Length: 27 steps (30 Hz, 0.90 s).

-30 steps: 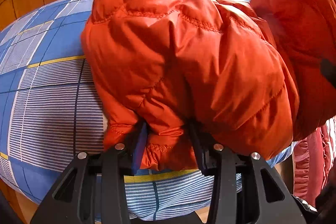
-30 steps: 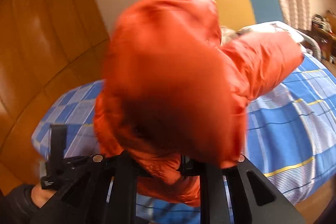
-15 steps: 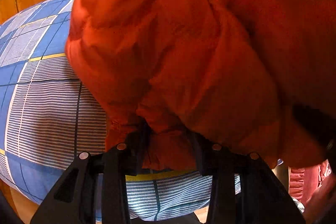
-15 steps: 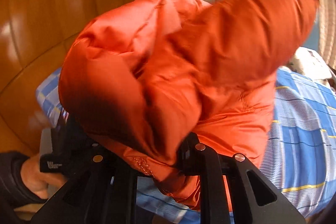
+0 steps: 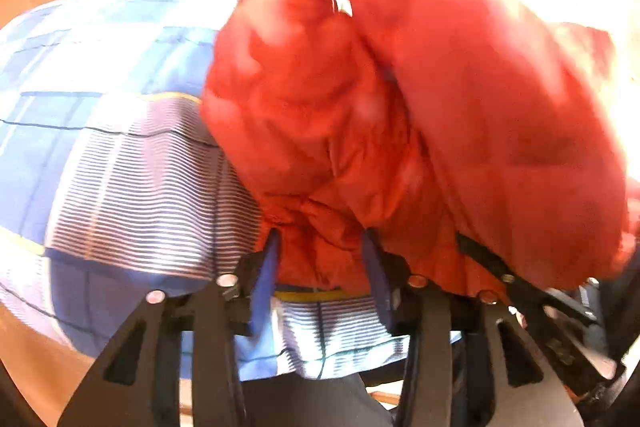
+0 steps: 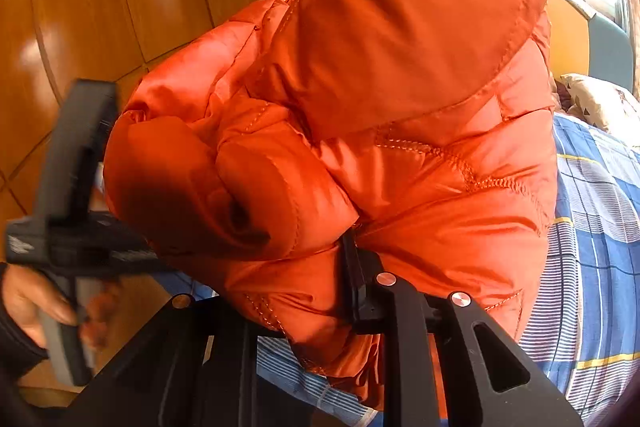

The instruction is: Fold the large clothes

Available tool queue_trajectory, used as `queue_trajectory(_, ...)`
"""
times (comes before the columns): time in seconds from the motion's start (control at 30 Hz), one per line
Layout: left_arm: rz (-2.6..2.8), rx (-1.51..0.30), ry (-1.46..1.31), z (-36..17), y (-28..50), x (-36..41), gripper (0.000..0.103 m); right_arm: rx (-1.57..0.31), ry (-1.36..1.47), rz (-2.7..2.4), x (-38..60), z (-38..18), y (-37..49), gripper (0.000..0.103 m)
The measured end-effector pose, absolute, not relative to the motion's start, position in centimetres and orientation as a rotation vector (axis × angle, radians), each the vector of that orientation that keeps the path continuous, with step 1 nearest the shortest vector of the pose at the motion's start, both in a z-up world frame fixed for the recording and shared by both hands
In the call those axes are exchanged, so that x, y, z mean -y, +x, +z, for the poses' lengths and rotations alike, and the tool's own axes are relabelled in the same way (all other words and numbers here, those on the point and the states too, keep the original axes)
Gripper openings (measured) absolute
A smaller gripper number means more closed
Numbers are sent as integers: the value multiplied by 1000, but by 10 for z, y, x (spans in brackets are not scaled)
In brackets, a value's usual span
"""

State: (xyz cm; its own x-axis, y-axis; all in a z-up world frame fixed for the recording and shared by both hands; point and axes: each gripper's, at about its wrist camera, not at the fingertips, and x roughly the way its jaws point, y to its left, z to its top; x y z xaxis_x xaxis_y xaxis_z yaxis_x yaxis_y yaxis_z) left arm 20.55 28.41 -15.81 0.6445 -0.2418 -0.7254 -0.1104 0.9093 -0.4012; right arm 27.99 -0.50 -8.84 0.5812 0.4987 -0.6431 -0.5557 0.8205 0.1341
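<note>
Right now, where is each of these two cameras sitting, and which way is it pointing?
Left wrist view: sits on the left gripper, looking forward along its fingers at the orange puffer jacket over the blue checked bedcover; its own black fingers show, clamped on the jacket.
Right wrist view: sits on the right gripper, looking along its fingers at the same jacket, wooden panelling behind; the left hand holding the other gripper appears at left.
Shared: jacket and bedcover.

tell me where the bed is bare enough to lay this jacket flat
Free: checked bedspread left of the orange jacket, and the blue stretch right of it, short of the pillow. Crowded: the near edge, where the left gripper and right gripper pinch fabric.
</note>
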Motion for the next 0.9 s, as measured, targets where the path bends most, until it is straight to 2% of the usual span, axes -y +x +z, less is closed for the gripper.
queue_trajectory(0.23,-173,-764,-478,-128,176,-294,52,-706,-135,583,-14,-91,252,23)
queue_trajectory(0.4,-225,-750,-464,-125,159,-281,53,-708,-125,549,-20,-96,244,24)
queue_trajectory(0.6,-299,-734,-424,-115,149,-284,59,-709,-106,486,-35,-99,236,25)
queue_trajectory(0.9,-399,-763,-376,-113,167,-291,61,-639,-99,330,-76,-115,222,27)
